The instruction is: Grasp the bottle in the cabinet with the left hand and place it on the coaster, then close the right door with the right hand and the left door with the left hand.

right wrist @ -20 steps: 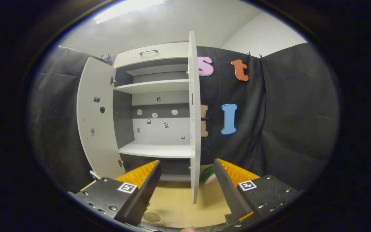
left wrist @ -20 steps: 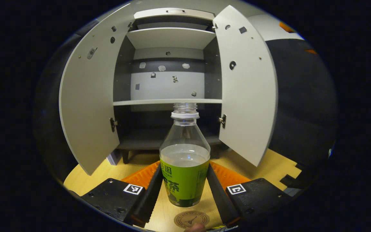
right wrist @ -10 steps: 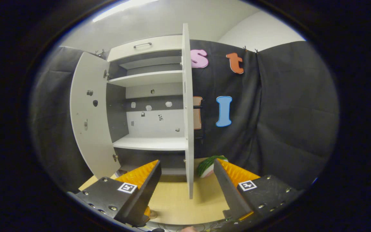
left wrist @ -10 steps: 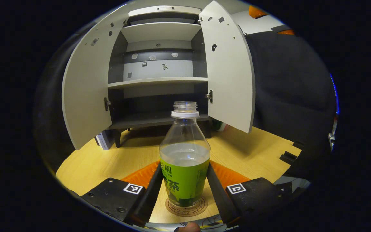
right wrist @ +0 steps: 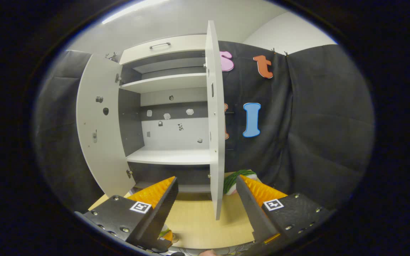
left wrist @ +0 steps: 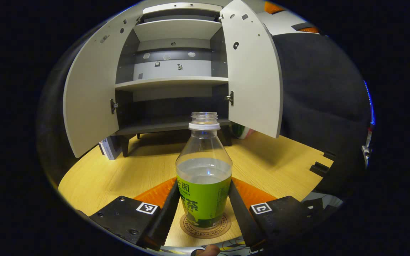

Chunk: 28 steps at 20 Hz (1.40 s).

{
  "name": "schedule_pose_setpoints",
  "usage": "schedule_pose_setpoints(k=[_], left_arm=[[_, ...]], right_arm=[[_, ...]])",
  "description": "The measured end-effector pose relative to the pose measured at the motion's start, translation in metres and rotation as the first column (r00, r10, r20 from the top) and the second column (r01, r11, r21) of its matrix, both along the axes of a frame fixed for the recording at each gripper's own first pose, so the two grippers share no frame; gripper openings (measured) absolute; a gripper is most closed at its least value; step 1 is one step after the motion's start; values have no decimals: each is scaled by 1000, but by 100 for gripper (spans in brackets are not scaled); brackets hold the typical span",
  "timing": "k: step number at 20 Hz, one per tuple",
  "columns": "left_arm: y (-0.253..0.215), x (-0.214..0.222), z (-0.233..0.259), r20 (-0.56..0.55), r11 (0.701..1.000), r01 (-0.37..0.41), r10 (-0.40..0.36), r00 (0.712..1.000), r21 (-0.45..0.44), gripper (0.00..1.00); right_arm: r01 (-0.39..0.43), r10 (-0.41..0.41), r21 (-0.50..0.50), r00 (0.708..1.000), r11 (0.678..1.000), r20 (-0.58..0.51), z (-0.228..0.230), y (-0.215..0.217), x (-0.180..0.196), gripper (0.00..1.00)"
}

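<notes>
Pale wood made up the tabletop [left wrist: 126,174], seen ahead of the left gripper [left wrist: 204,209], with the cabinet [left wrist: 173,83] standing at its far side. To the left of that gripper's line of sight the left door [left wrist: 89,96] was swung wide open, and a small dark box [left wrist: 107,148] was seen on the table just beneath its lower edge. Straight ahead, the bottle [left wrist: 204,177], uncapped and part filled with clear liquid, was held upright between the two fingers, both of which were pressed against its green label. Its base was set on the round coaster [left wrist: 205,227], directly between the fingertips. To the right, the right door [left wrist: 255,71] was likewise open.

In the right gripper view, the left door [right wrist: 98,128] was seen far to the left of the right gripper [right wrist: 206,208], the cabinet's shelves [right wrist: 171,156] ahead and slightly left, and the right door [right wrist: 216,121] edge-on, straight ahead between the fingers. The right gripper's fingers were spread apart with nothing held. A green-striped object [right wrist: 235,179] lay just beyond the right-hand finger, partly hidden.
</notes>
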<state>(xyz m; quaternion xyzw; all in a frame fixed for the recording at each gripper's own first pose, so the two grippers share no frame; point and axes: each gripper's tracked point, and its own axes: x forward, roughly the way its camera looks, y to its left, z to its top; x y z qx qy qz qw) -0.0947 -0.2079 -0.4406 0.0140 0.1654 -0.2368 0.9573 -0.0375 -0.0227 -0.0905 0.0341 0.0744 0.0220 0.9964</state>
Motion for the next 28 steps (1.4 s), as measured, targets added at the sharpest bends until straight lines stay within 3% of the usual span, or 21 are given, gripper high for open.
schedule_pose_setpoints(k=[4,8,11,12,13,19,20,21,25,28], left_arm=[[6,-2,-2,-6,999,-13,14,1000,33,83],[11,-4,-8,-49,999,-16,19,999,49,96],[15,-3,5,-45,999,-28,29,999,31,96],[16,-2,12,-39,999,-30,31,999,27,96],[16,-1,19,-30,999,-33,33,999,25,96],[9,1,79,54,1000,-1,1,999,-2,96],[7,2,93,65,1000,3,-2,998,-11,96],[7,2,107,79,1000,3,-1,997,-17,96],[11,0,161,104,1000,16,-13,994,-24,96],[24,5,213,116,999,1,5,993,-51,96]], right_arm=[[-18,18,-7,1000,1000,-10,-6,7,0,99],[-42,42,-8,999,999,-31,-9,12,-1,99],[-49,49,-17,998,999,-24,-7,10,-4,99],[-51,51,-20,998,998,-23,-7,10,-5,94],[-53,52,-23,998,998,-22,-6,9,-5,99],[-53,53,-14,999,998,4,3,1,-7,99],[-50,50,-11,999,999,13,6,-2,-7,94],[-45,45,-8,999,999,23,10,-6,-6,99],[-59,59,-11,994,998,89,36,-24,3,98],[-23,33,-71,990,997,140,57,-58,17,99]])
